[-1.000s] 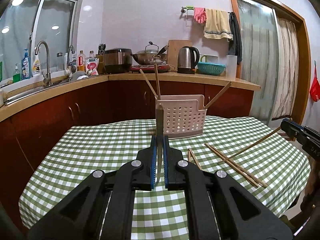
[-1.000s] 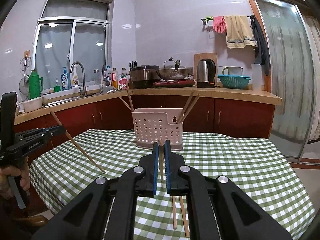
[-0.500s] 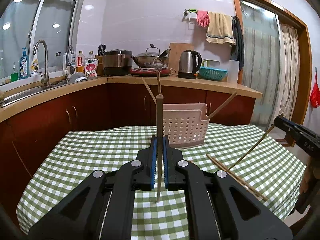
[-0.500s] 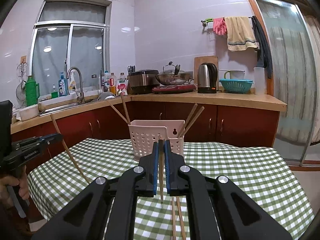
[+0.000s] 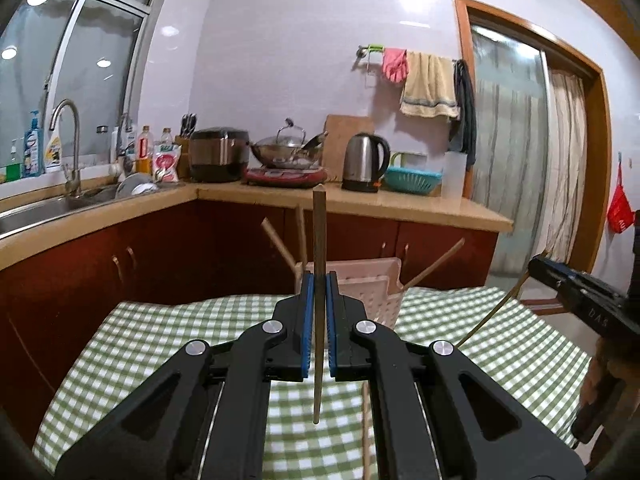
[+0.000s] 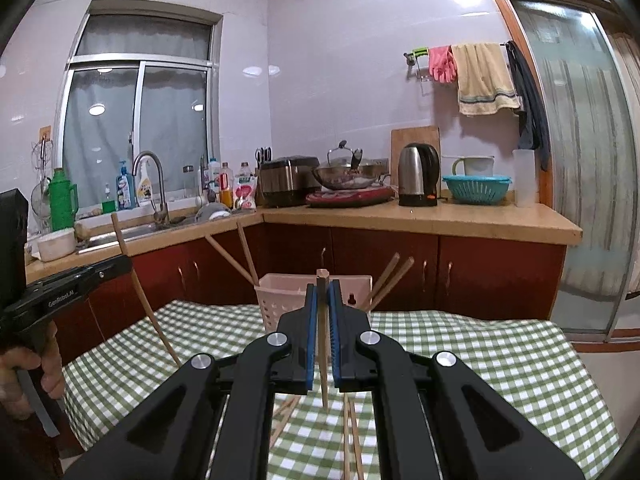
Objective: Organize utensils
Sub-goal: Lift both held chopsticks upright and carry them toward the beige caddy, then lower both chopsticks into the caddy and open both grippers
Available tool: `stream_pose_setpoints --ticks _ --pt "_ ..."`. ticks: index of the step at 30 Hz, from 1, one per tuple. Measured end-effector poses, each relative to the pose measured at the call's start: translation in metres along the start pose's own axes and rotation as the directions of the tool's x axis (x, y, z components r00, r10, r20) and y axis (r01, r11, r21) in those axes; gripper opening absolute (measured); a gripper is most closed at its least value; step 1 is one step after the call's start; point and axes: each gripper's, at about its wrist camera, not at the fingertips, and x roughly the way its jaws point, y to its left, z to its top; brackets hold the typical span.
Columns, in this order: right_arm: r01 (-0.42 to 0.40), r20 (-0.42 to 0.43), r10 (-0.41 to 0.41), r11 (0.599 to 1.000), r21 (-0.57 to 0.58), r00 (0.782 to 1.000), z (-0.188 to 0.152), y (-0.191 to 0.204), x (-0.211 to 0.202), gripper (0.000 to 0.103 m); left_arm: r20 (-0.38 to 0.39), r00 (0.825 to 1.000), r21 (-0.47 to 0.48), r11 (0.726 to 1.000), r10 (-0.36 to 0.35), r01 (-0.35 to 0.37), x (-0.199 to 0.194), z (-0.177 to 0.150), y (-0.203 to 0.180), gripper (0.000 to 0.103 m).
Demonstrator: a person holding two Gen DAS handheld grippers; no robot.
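While the pink basket (image 6: 280,300) stands ahead, each claw, left (image 5: 319,280) and right (image 6: 323,292), clamps one chopstick upright.

Kitchen, pale glossy tiled walls (image 6: 340,60) reflecting ceiling lights. Sliding window (image 6: 136,132) above the sink (image 6: 132,234) — dark outside, lamp reflections in the glass. L-shaped counter (image 6: 460,216) with a tan top over dark red cabinets (image 6: 496,276). Wood-framed glass door (image 6: 580,140) at right, curtain behind it. Towel rail (image 6: 472,50) on the wall — glove and cloths hanging. Table under a green checked cloth (image 6: 480,360).
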Motion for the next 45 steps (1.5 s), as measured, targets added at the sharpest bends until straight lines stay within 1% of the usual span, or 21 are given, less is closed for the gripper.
stream_pose_setpoints --ticks 9,14,18,26,31,40,45 --pt "-0.010 0.088 0.012 1.000 -0.026 0.996 0.040 -0.005 0.013 0.007 0.083 0.995 -0.015 0.999 -0.051 0.052 0.023 0.049 -0.004 0.006" --pt "-0.014 0.133 0.017 1.000 -0.027 0.991 0.060 -0.011 0.030 0.007 0.127 0.990 -0.003 0.998 -0.060 0.061 0.046 0.074 -0.010 0.006" --pt "-0.014 0.139 0.017 1.000 -0.019 0.990 0.069 -0.018 0.050 0.007 0.154 0.987 0.001 0.999 -0.054 0.055 0.063 0.086 -0.011 0.006" --pt "-0.001 0.141 0.004 1.000 -0.021 0.990 0.074 -0.026 0.084 0.007 0.203 0.979 -0.019 0.999 -0.030 0.035 0.110 0.106 -0.008 0.006" --pt "-0.003 0.128 0.005 1.000 -0.010 0.992 0.070 -0.033 0.103 0.007 0.207 0.978 -0.009 1.000 -0.003 0.005 0.139 0.102 -0.007 0.006" --pt "-0.008 0.063 0.008 1.000 0.002 0.998 0.048 -0.040 0.136 0.007 0.139 0.990 -0.021 0.999 0.031 -0.028 0.183 0.072 0.002 0.006" --pt "-0.013 0.028 0.013 1.000 0.006 1.000 0.039 -0.040 0.146 0.007 0.112 0.993 -0.023 0.999 0.027 -0.025 0.193 0.060 0.006 0.006"
